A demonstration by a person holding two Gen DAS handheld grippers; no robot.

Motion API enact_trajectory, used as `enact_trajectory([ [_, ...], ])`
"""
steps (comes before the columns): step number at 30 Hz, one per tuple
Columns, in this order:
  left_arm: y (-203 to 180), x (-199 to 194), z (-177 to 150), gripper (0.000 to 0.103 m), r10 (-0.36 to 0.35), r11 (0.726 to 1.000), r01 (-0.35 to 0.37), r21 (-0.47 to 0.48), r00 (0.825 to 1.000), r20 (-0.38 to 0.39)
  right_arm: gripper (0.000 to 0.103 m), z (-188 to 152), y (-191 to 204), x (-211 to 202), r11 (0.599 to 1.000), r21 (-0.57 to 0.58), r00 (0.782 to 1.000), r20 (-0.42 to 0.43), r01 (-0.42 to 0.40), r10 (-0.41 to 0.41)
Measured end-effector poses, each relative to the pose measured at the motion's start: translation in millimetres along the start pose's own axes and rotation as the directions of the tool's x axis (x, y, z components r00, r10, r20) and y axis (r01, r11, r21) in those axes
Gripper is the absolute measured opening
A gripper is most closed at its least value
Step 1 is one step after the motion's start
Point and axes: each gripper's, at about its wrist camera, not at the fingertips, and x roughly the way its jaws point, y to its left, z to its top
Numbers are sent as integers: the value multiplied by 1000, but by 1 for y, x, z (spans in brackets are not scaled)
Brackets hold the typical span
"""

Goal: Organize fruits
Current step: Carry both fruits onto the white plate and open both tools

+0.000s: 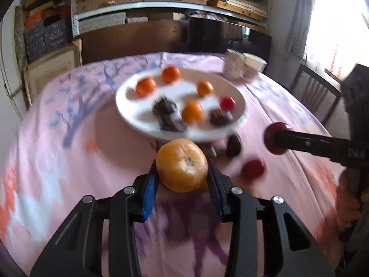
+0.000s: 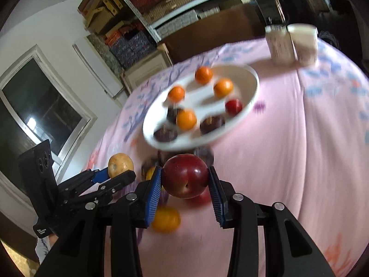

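Observation:
My left gripper [image 1: 182, 173] is shut on a large yellow-orange fruit [image 1: 182, 165] and holds it above the table, just short of the white plate [image 1: 129, 113]. My right gripper [image 2: 185, 180] is shut on a dark red plum [image 2: 185, 176], also near the plate [image 2: 251, 92]. The plate holds several small oranges [image 1: 192, 112], a red fruit [image 1: 227, 103] and dark brown pieces [image 1: 165, 109]. The right gripper with its plum [image 1: 275, 142] shows at the right of the left wrist view. The left gripper and its fruit [image 2: 120, 165] show at the left of the right wrist view.
A red fruit [image 1: 252, 169] and dark pieces [image 1: 233, 145] lie on the pink tablecloth [image 1: 69, 173] beside the plate. An orange [image 2: 166, 219] lies under my right gripper. Two white cups [image 2: 291, 43] stand at the table's far right. A chair [image 1: 316, 92] stands past the right edge.

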Motion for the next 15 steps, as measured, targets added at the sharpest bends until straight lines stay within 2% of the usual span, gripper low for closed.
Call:
enact_trajectory([
  [1,5,7,15,39,7,1000,-7,-17,1000,5,40,8,1,2,1000,-1,1000,5,10,-10],
  [6,23,41,52,39,38,996,-37,-76,999,10,40,58,-4,44,998,20,998,-1,58,-58],
  [11,45,75,61,40,63,990,-66,-128,998,-25,43,84,-8,91,993,22,994,-4,112,-112],
  [13,50,80,56,44,48,990,-52,-129,998,-30,48,83,-11,99,992,14,992,-19,124,-124],
  [15,49,76,55,46,48,991,-51,-121,999,-23,49,81,-14,97,992,17,992,-20,121,-121],
])
